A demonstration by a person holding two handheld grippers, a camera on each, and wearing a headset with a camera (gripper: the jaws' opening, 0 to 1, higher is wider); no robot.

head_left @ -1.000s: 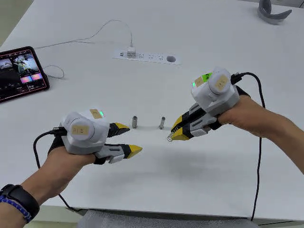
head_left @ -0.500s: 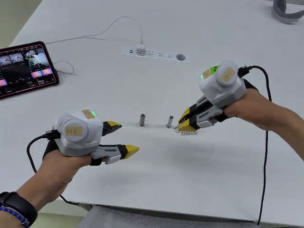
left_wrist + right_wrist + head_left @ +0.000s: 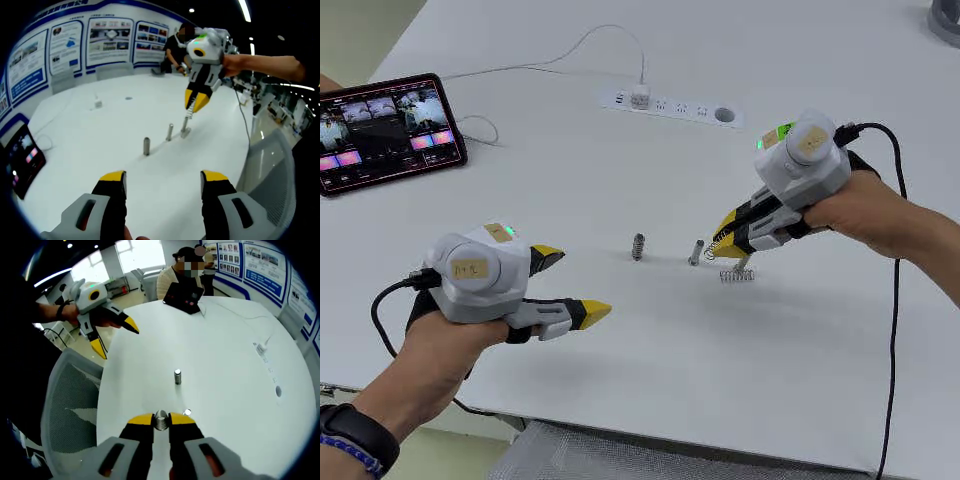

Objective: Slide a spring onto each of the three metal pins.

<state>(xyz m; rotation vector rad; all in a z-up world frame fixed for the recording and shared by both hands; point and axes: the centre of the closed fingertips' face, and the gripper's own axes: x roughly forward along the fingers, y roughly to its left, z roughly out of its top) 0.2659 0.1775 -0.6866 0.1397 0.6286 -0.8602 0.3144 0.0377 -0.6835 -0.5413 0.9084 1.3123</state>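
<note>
**Spring lined up at pin**

White-and-yellow left gripper [image 3: 572,284] hovers low, jaws wide and empty, clear of the work. Right gripper [image 3: 725,245] pitches down, wrist raised, pinching a small steel coil spring [image 3: 160,420] so its free end can drop onto the bare short metal pin [image 3: 696,252] just beside its tips. Farther ahead stands a spring-covered pin [image 3: 638,246]. A loose spring [image 3: 737,275] lies under the gripper.

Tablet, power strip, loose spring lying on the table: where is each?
Tablet [image 3: 382,132], head view, middle of screen.
Power strip [image 3: 678,108], head view, white top face.
Loose spring [image 3: 737,274], head view, middle coils.
</note>
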